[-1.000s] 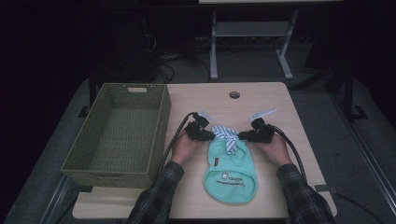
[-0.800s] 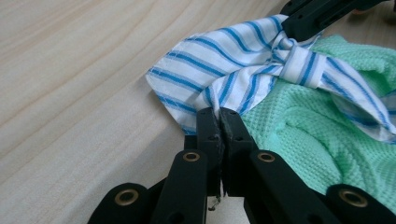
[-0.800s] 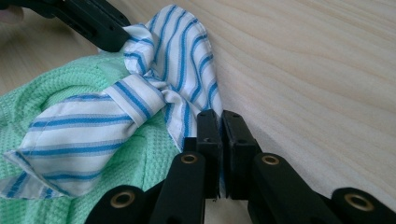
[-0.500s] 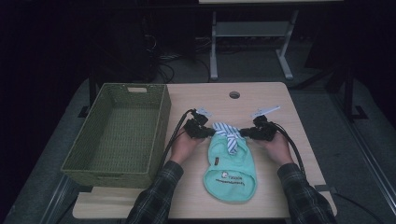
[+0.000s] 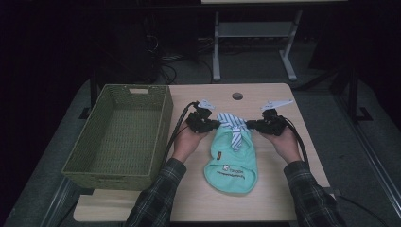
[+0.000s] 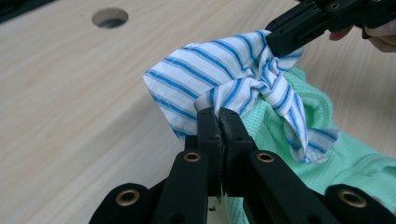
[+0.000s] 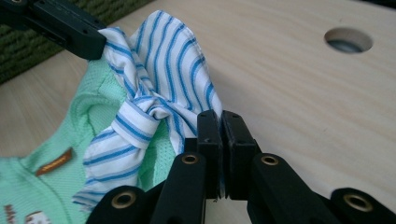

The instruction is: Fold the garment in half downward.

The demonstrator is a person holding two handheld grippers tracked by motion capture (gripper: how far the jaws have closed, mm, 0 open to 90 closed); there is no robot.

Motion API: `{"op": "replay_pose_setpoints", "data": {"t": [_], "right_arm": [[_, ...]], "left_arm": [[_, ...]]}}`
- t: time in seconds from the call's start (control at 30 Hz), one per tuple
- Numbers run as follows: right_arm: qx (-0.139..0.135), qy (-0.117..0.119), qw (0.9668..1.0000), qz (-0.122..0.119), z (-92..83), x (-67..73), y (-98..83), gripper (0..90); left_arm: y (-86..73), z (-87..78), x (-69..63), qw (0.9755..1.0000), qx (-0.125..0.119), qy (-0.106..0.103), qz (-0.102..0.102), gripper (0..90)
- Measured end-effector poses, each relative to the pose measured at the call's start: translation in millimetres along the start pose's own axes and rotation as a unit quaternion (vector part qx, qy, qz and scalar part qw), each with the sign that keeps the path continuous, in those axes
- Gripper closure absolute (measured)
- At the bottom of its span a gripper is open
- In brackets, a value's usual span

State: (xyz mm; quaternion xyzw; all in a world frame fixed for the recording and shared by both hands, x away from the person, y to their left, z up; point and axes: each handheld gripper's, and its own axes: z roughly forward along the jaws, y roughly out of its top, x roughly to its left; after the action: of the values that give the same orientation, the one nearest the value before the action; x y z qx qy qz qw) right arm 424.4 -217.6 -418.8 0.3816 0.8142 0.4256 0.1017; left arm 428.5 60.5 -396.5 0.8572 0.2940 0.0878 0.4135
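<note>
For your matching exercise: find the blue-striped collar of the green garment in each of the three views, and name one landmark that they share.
High view: striped collar at table centre, between the two tools.
Left gripper view: striped collar at centre, above the shut jaws.
Right gripper view: striped collar left of centre, upper half.
Shared landmark: the round hole in the tabletop.

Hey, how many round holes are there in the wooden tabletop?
1: the round hole sits near the table's far edge, beyond the striped collar of the mint-green garment. The garment or arms may hide others.
</note>
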Motion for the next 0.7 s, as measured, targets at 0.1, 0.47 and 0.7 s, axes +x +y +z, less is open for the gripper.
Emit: {"op": "replay_pose_setpoints", "data": {"t": [0.1, 0.47, 0.7], "right_arm": [[-0.001, -0.002, 1.0000, 0.001, -4.3, 0.7, 6.6, 86.8], [-0.021, -0.016, 0.9994, -0.022, -16.3, 6.0, 33.4, 86.8], [-0.031, -0.024, 0.9987, -0.034, -22.6, 12.1, 42.0, 86.8]], "left_arm": [[4.5, -5.2, 0.5, 0.9999, -0.003, 0.007, 0.010, 88.2], [22.3, -26.4, 0.7, 0.9990, -0.032, 0.024, 0.019, 88.0], [22.9, -34.4, -5.7, 0.9982, -0.036, 0.035, 0.033, 87.7]]}}
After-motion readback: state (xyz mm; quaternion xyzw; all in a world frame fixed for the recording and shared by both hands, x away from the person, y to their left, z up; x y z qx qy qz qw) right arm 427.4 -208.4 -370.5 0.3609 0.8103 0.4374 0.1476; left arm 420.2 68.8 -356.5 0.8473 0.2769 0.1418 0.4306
